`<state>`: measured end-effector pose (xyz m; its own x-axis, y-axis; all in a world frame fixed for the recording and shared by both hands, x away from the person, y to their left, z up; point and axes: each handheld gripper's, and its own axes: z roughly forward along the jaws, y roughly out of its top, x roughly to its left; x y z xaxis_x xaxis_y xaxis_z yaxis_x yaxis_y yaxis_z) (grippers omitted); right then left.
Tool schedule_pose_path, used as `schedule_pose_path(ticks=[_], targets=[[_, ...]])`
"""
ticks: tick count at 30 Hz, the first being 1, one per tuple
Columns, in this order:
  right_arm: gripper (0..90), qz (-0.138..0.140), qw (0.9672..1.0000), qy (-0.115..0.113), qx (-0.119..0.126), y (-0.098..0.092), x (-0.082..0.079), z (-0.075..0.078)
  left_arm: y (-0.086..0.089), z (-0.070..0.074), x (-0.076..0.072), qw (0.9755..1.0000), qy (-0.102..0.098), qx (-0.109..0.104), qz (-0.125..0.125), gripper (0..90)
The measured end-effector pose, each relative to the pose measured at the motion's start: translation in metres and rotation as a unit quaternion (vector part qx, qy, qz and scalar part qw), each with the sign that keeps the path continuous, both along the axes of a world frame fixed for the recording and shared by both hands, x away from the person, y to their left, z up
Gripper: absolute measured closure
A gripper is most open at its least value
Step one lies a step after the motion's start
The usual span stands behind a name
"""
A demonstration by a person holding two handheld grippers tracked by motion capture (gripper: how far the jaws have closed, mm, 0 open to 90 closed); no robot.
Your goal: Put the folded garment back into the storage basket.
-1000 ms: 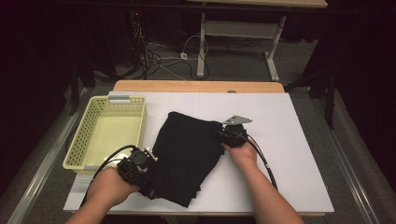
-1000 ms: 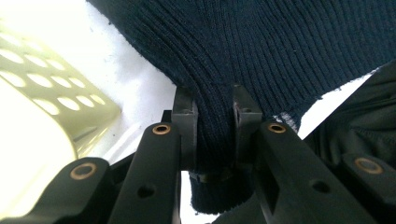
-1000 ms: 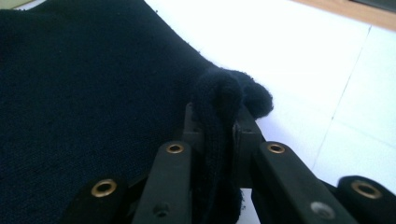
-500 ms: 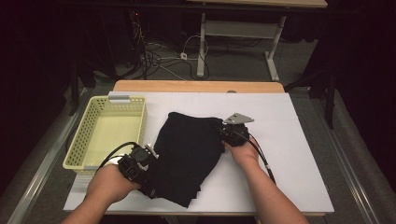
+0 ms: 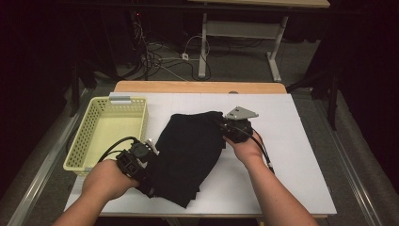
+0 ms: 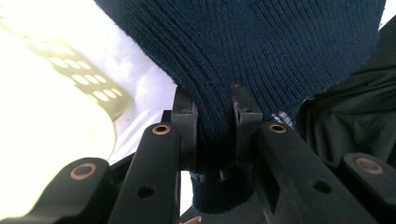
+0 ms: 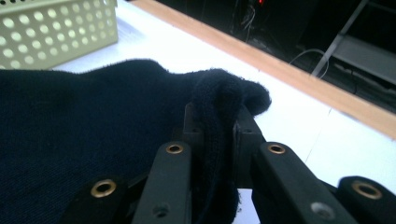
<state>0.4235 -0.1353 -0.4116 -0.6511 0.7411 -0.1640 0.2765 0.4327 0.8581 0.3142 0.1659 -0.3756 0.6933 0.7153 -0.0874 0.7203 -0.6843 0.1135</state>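
Dark knit garment [image 5: 188, 155] lies folded on the white bench [image 5: 291, 155], its long axis running on a diagonal from the near-left corner to the far-right corner. Each end of that axis is in a claw. The left claw [image 5: 149, 175] pinches the near-left edge: in the left gripper view [image 6: 215, 135] a thick fold of ribbed knit is squeezed between the two jaws, the cloth spreading away ahead of them. The right claw [image 5: 225, 129] pinches the far-right corner: in the right gripper view [image 7: 215, 135] a bunched lip of cloth rises between the jaws, the rest lying to their left. The garment thus spans the two claws, slack between them, its middle resting on the bench. The yellow basket [image 5: 77, 150] stands just beyond and outside the left claw, well apart from the right claw. Judged from this layout, the basket is nearer the left hand [image 5: 106, 181], so any carry there swings the right end across.
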Motion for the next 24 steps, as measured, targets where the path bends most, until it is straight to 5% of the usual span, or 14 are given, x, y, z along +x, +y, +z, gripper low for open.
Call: schedule_pose_path(ticks=[9, 24], targets=[[81.4, 0.003, 0.9999, -0.007, 0.007, 0.010, 0.003, 0.007, 0.005, 0.011, 0.004, 0.9999, 0.002, 0.011, 0.002, 74.6], [81.3, -0.003, 0.9996, 0.023, 0.013, 0.009, 0.006, -0.016, 0.001, 0.002, 0.007, 0.9996, 0.016, 0.023, -0.011, 74.7]])
